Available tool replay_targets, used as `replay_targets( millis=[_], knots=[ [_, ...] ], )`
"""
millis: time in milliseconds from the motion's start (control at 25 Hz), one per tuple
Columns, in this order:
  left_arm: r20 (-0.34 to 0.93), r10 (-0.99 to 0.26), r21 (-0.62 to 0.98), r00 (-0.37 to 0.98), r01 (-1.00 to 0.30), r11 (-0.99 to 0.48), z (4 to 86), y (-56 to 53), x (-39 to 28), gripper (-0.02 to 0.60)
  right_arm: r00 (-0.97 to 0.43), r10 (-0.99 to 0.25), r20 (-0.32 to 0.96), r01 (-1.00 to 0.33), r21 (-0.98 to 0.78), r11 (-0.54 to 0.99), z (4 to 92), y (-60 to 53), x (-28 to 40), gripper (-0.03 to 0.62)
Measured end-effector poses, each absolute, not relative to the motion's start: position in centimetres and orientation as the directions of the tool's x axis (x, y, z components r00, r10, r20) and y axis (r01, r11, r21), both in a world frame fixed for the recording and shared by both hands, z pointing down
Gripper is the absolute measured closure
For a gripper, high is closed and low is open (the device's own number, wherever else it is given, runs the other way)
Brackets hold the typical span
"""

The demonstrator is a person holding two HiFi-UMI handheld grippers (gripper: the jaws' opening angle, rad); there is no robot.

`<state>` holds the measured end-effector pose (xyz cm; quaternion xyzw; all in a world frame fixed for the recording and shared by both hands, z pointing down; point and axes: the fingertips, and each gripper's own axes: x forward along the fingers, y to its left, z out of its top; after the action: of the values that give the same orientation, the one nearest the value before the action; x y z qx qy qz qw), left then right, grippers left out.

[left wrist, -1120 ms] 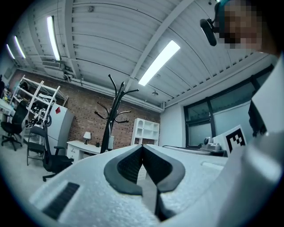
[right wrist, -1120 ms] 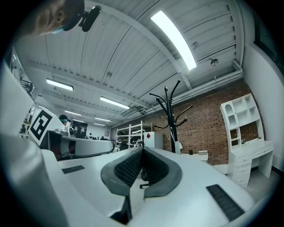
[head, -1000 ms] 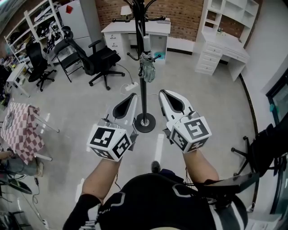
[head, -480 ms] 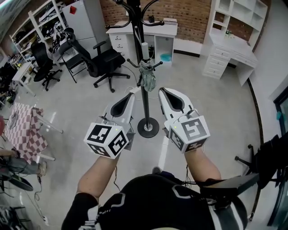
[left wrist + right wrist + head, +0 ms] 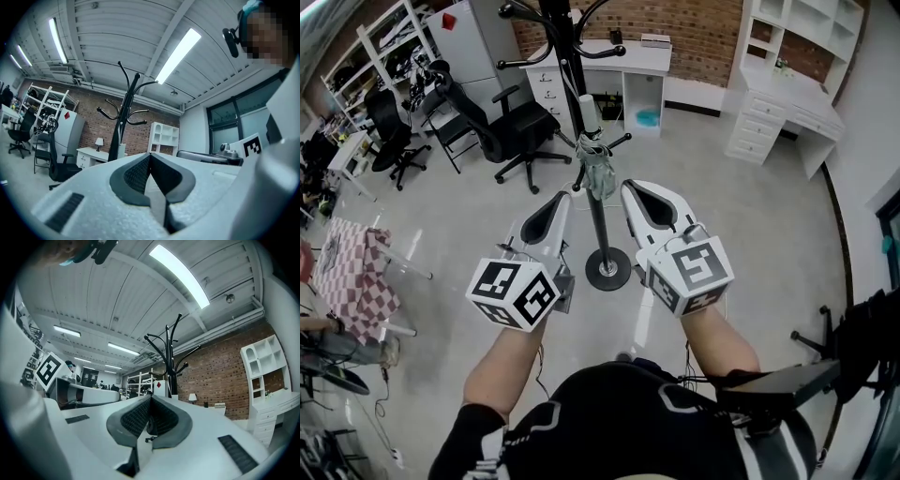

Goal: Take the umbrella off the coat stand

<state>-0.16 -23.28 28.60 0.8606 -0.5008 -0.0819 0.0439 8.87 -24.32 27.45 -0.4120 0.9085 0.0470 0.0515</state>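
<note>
The coat stand (image 5: 598,230) looked like dark, slightly glossy metal. The umbrella (image 5: 600,174) was soft greyish cloth. The brick wall (image 5: 694,37) looked rough, the floor (image 5: 750,216) smooth.

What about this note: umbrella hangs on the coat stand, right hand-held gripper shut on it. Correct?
No. The umbrella hangs on the coat stand, but the right hand-held gripper is shut on nothing; the right gripper view shows empty jaws.
</note>
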Motion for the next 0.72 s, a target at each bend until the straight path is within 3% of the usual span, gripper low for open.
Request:
replay_targets(
  millis=[720],
  knots=[
    [-0.099, -0.876, 0.158, 0.472, -0.862, -0.482, 28.5, -26.9, -0.2, 0.574, -0.68, -0.718, -0.147, -0.727, 0.009, 0.687, 27.9, -28.1, 8.9, 0.589]
  ],
)
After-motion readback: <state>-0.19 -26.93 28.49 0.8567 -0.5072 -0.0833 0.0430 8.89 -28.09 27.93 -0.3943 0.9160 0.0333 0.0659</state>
